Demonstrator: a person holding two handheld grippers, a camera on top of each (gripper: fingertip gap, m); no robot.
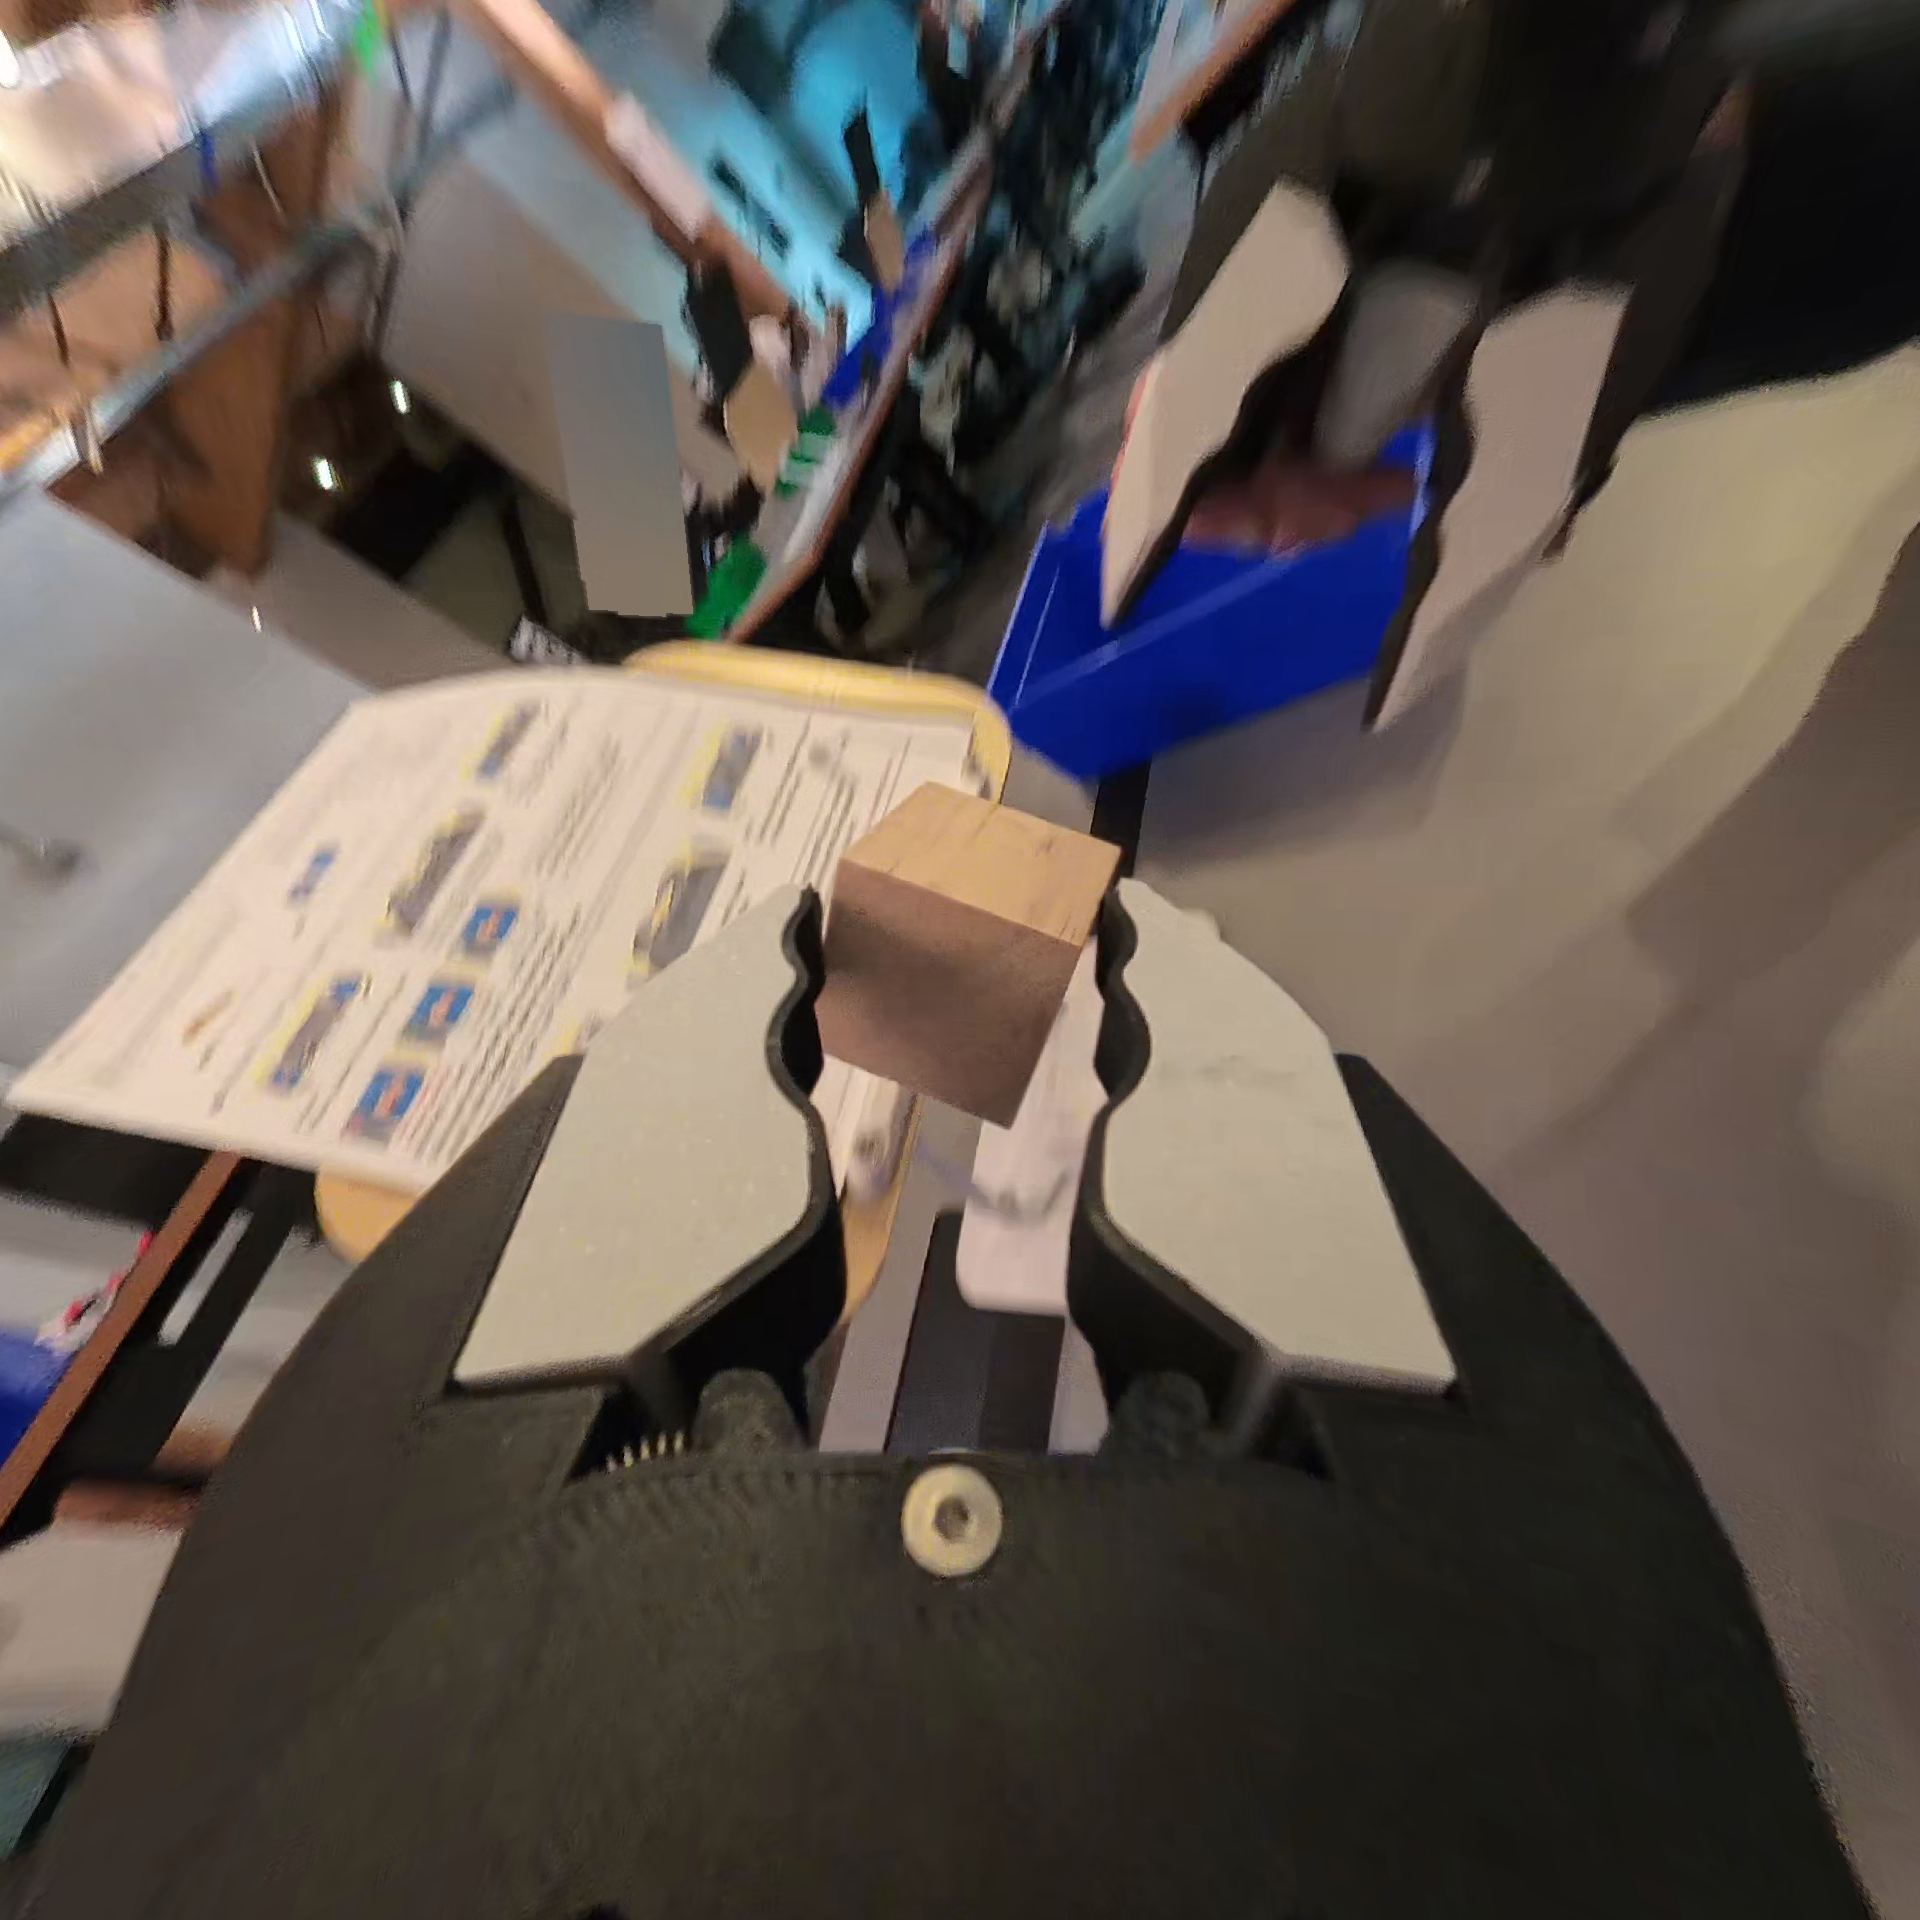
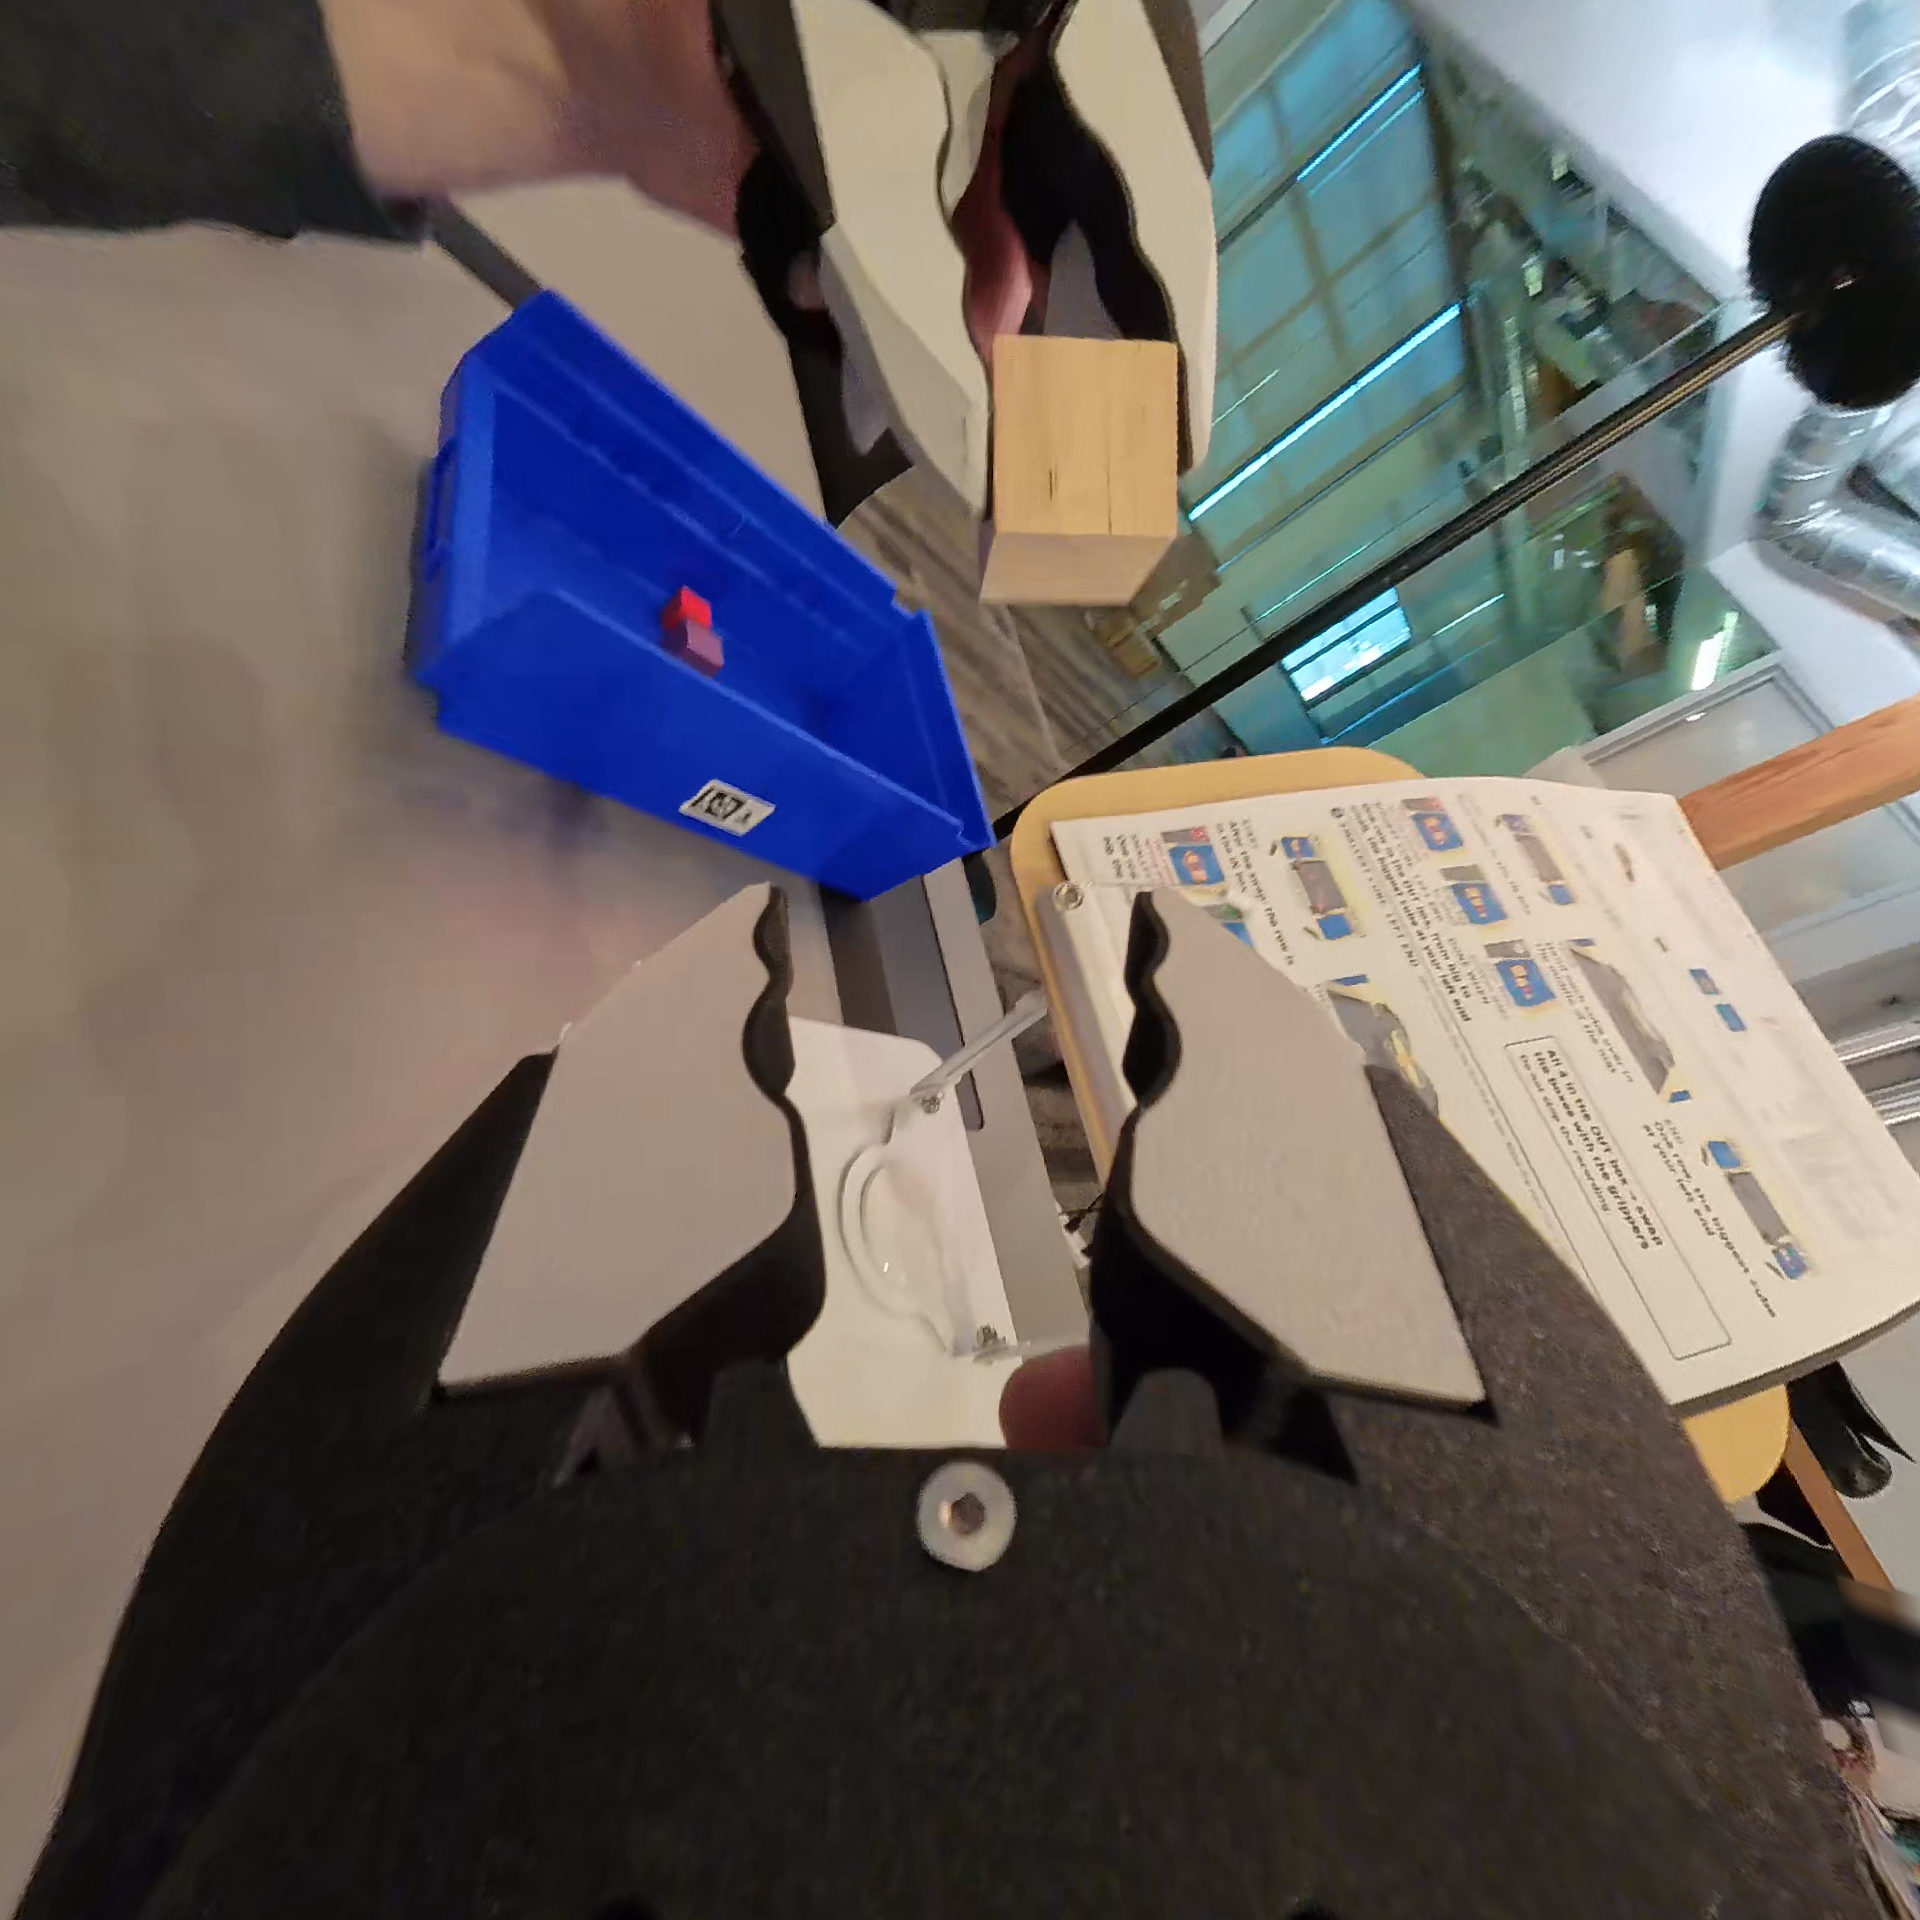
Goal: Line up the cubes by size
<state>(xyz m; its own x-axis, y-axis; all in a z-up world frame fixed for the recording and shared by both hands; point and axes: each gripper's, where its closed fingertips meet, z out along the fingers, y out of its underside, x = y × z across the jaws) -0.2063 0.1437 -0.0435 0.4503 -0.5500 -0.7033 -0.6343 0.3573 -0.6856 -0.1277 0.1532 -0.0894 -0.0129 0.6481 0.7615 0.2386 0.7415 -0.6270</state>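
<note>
Cube: a plain pale wooden cube, lit top face light tan with a faint grain line across it, the shaded side grey-brown; edges sharp and square.
Cube's place: up in the air past the table edge, between the fingers of the left tool; in the right wrist view the same cube sticks out past the fingertips.
Left tool: closed on the wooden cube, one wavy black pad against each of two opposite faces.
Right tool: the right tool stands wide with nothing between its fingers, over the table's edge.
Other cubes: a small red cube and a small purple cube touch each other inside the blue bin.
Bin: it sits on the grey table near its edge; a small white sticker with black marks is on its long outer wall.
Printed sheet: a white instruction sheet with small colour pictures and lines of text lies on a light wooden board beyond the table edge; the left view blurs it.
White plate: a white plate with a clear curved piece lies at the table edge, between the right tool's fingers in that view.
</note>
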